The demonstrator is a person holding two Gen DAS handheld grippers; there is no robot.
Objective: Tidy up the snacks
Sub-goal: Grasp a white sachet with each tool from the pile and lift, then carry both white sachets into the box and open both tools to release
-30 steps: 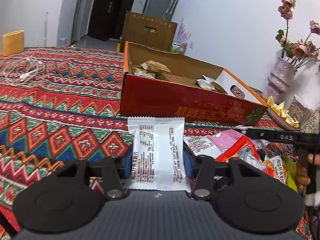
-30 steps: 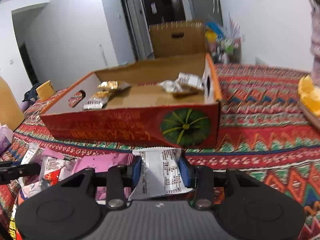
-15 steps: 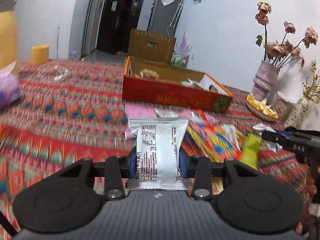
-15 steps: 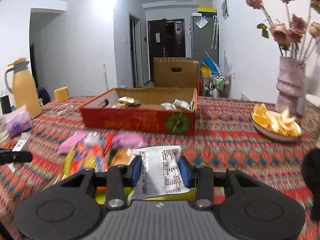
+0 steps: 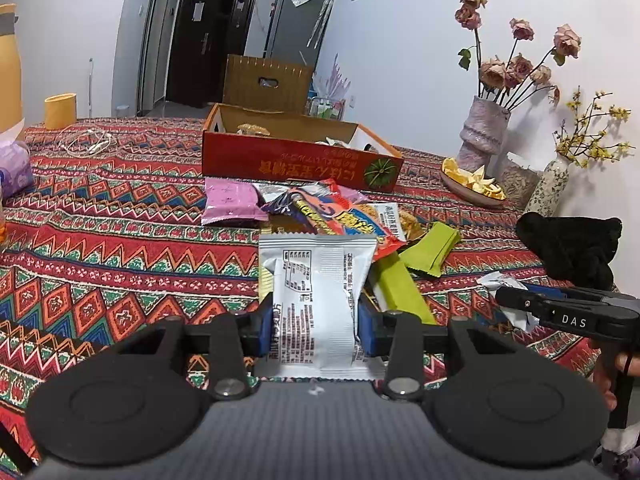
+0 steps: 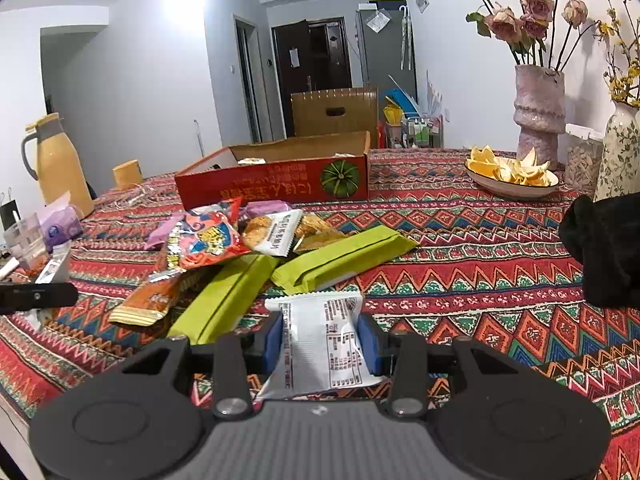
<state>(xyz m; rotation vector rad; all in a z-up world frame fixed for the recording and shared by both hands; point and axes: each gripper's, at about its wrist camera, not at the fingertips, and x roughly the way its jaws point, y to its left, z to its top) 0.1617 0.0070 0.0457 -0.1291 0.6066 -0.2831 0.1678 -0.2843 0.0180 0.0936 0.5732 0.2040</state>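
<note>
left gripper [image 5: 316,318] jaws pinch white packet [image 5: 318,300] upright for carrying | right gripper [image 6: 320,342] jaws clamp second packet [image 6: 322,344] | box [image 6: 276,184] far, likely drop spot | pile [image 6: 224,248] on counter [image 6: 480,264] unsorted

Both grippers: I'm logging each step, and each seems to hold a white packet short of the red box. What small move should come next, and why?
Probably carry the left gripper forward over the red box and release there. It is shut on a white packet, the box is open-topped with snacks inside, and the snack pile lies between. The right gripper holds a second white packet and could follow.
</note>
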